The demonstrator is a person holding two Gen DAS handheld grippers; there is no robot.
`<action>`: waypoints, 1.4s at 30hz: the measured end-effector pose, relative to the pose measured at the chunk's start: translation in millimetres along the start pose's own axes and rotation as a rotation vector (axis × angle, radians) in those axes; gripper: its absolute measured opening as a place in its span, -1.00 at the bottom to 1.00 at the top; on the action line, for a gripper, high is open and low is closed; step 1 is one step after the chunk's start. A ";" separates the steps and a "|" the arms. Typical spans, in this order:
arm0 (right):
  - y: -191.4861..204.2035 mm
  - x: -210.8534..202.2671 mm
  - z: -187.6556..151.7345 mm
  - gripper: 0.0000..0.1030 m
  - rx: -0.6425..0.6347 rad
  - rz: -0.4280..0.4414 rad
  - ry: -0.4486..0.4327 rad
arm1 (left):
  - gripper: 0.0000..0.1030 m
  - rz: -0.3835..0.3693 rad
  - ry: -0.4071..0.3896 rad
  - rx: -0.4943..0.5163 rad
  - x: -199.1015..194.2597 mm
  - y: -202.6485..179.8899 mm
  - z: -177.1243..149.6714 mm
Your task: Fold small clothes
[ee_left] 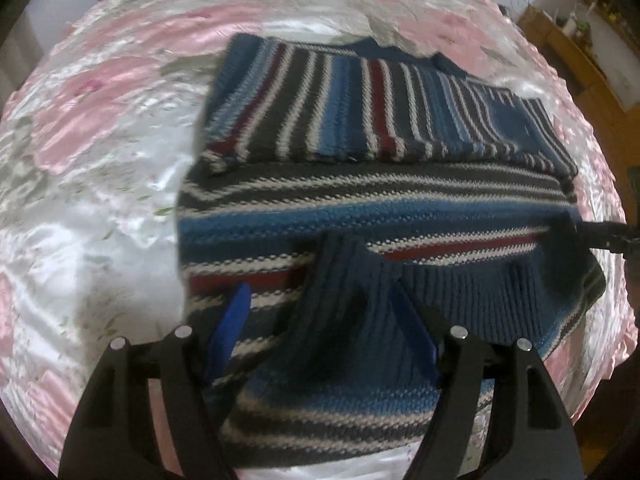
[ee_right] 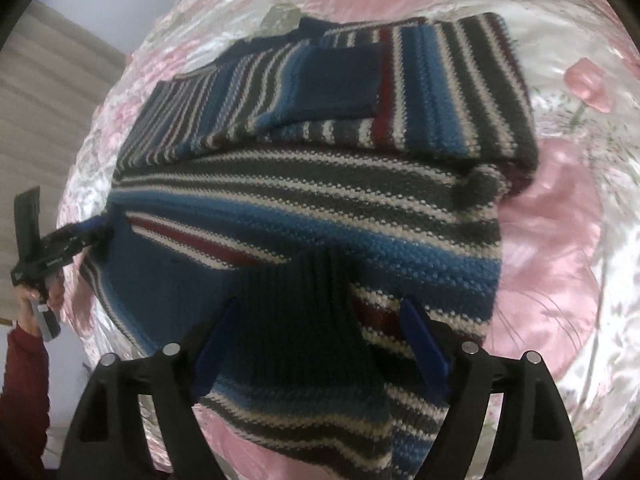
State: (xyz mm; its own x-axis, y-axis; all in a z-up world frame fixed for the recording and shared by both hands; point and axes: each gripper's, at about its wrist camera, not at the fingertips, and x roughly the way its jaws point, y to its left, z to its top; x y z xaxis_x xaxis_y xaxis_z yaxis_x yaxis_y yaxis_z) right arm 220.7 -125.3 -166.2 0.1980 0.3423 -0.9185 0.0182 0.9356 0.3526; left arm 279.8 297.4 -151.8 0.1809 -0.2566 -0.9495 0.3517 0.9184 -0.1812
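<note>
The striped knit sweater [ee_left: 380, 208] is lying spread on a shiny pink-and-white floral bedspread [ee_left: 100, 128], with its far part already lying folded over in a band across the top, stripes running away from the grippers there and crosswise nearer in. The near hem, a ribbed dark blue band, is bunching up into a ridge right between the blue fingers of each tool. The left gripper [ee_left: 324, 308] is sitting low at the near edge of the garment, its fingers standing apart with the ribbed fold rising between them; whether they are actually pinching the cloth I cannot tell. The right gripper [ee_right: 316, 320] is doing much the same on its own stretch of hem, fingers spread on either side of a dark ribbed hump, and again its hold is not clear. Off to the left of the right gripper, the other tool is showing at the sweater's corner, its tip touching the knit, and a hand [ee_right: 40, 296] in a dark red sleeve [ee_right: 24, 380] is gripping its handle.
</note>
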 end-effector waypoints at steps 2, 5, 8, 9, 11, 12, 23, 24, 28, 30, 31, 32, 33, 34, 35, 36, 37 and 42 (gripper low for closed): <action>-0.4 6.5 0.9 0.62 -0.018 -0.008 0.018 | 0.41 -0.027 0.021 0.007 7.9 -1.7 -0.8; 1.1 15.0 2.2 0.65 -0.049 -0.020 0.040 | 0.16 -0.047 0.041 0.011 15.9 -3.9 -3.0; 7.0 17.9 2.4 0.64 -0.080 -0.018 0.040 | -0.16 -0.044 0.037 0.008 17.4 -5.5 -4.6; 9.0 18.7 1.8 0.59 -0.090 -0.023 0.039 | -0.23 -0.053 0.034 0.007 16.5 -5.6 -5.0; 15.2 21.3 1.9 -0.01 -0.113 -0.039 0.036 | -0.52 -0.052 0.027 0.003 14.3 -5.9 -6.2; 17.4 22.6 0.8 -0.14 -0.126 -0.043 0.040 | -0.57 -0.061 0.023 0.004 13.0 -6.5 -7.0; 14.9 -14.3 -19.3 -0.79 -0.102 0.063 -0.060 | -0.81 -0.059 -0.059 0.014 -17.1 -7.3 -24.2; 14.2 -21.0 -20.5 -0.79 -0.096 0.073 -0.076 | -0.82 -0.062 -0.069 0.009 -21.4 -6.7 -24.9; 15.1 -47.5 -20.6 -0.80 -0.085 0.099 -0.132 | -0.83 -0.072 -0.139 -0.010 -45.8 -6.5 -21.0; 16.8 -61.4 -17.1 -0.80 -0.088 0.102 -0.163 | -0.83 -0.070 -0.172 -0.019 -56.4 -7.3 -15.4; 17.0 -66.4 -15.1 -0.80 -0.087 0.104 -0.173 | -0.83 -0.074 -0.194 -0.027 -63.2 -8.1 -9.5; 18.6 -71.8 -10.8 -0.80 -0.085 0.102 -0.187 | -0.83 -0.078 -0.213 -0.037 -68.8 -8.0 -4.4; 20.5 -78.5 -4.1 -0.80 -0.085 0.092 -0.204 | -0.83 -0.077 -0.235 -0.046 -74.6 -8.2 1.8; 20.5 -83.9 0.7 -0.80 -0.085 0.084 -0.217 | -0.83 -0.072 -0.255 -0.051 -78.9 -9.1 8.5; 20.4 -89.3 6.3 -0.80 -0.082 0.081 -0.231 | -0.83 -0.067 -0.271 -0.054 -82.7 -9.4 14.4; 20.2 -95.3 17.0 -0.80 -0.072 0.080 -0.248 | -0.83 -0.060 -0.281 -0.057 -85.6 -9.8 20.3; 20.2 -99.9 26.6 -0.80 -0.064 0.076 -0.261 | -0.83 -0.048 -0.293 -0.060 -88.3 -10.3 32.1; 19.4 -114.6 78.0 -0.80 -0.038 0.030 -0.312 | -0.83 -0.007 -0.356 -0.073 -92.8 -12.2 90.4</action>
State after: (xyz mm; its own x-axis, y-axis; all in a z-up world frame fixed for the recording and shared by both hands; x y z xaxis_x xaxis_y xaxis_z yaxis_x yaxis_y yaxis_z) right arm 274.9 -153.2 -40.2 0.4895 0.3320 -0.8064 -0.0272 0.9301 0.3664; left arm 341.8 282.8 -38.2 0.4920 -0.3399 -0.8015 0.2902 0.9320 -0.2171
